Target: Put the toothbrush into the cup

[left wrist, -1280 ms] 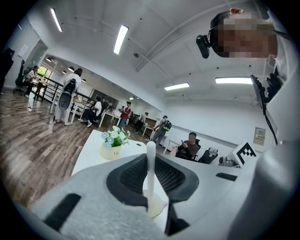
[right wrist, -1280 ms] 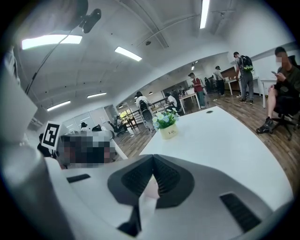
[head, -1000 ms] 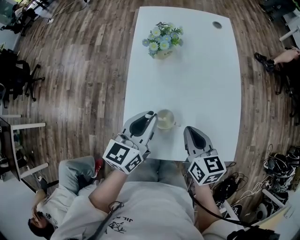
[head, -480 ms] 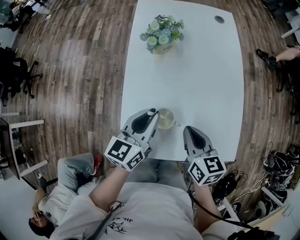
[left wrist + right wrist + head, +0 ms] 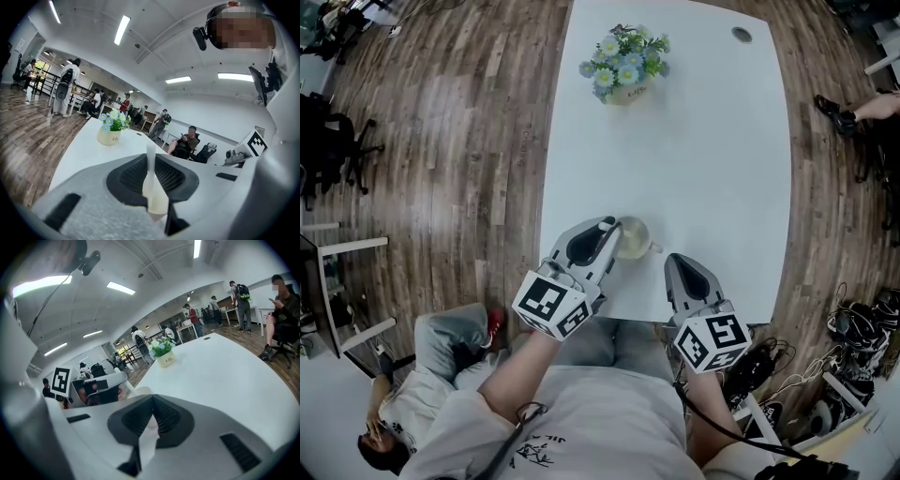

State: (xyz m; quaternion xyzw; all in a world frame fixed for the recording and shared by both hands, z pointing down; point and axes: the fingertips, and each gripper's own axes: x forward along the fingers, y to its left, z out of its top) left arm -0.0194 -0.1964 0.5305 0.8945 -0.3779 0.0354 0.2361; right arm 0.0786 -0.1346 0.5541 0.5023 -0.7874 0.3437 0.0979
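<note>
A white toothbrush stands upright between the jaws of my left gripper, which is shut on its cream handle. In the head view this left gripper sits just left of the pale translucent cup, its tip at the cup's rim. The cup stands near the front edge of the white table, with its small handle pointing right. My right gripper rests to the right of the cup, apart from it. In the right gripper view the right gripper has its jaws together with nothing between them, and the cup's rim shows just beyond, to the left.
A pot of blue and white flowers stands at the table's far end, next to a cable hole. Wooden floor surrounds the table. A person sits on the floor at lower left, and a seated person's foot is at the right.
My left gripper has sunk a little beside the cup, still holding the toothbrush. The right gripper has stayed where it was.
</note>
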